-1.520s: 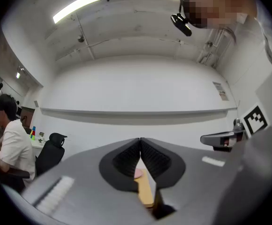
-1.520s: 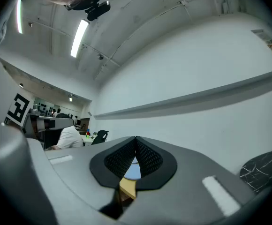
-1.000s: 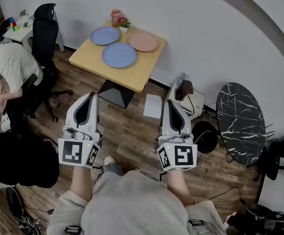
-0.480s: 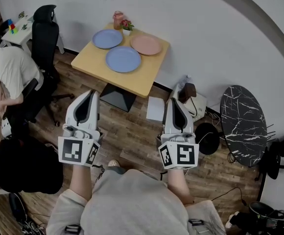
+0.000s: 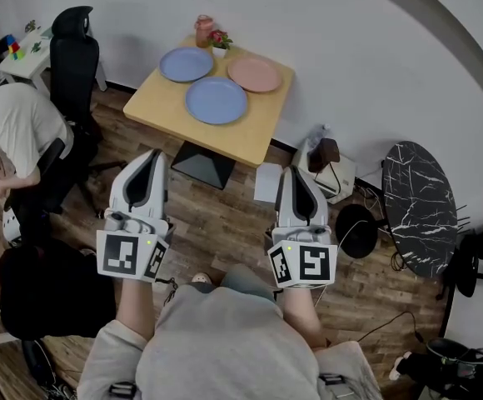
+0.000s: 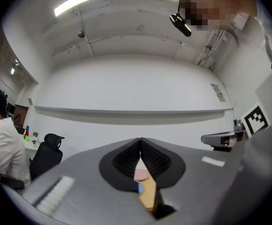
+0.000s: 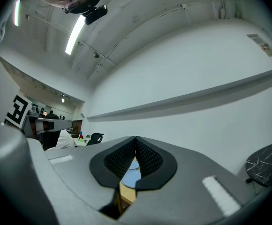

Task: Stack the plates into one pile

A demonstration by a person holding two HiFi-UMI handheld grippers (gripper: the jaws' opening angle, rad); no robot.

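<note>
Fingers clenched: left gripper (image 6: pixel 140 140), right gripper (image 7: pixel 136 138) | head view alone shows three plates (image 5: pixel 216 100) unstacked on table (image 5: pixel 250 133)

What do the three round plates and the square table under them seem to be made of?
Nearer blue round plate, farther blue round plate, pink round plate: matte plastic or ceramic, hard to tell; flat even colour, no glare. Square tan table: light wood or laminate, smooth top.
</note>
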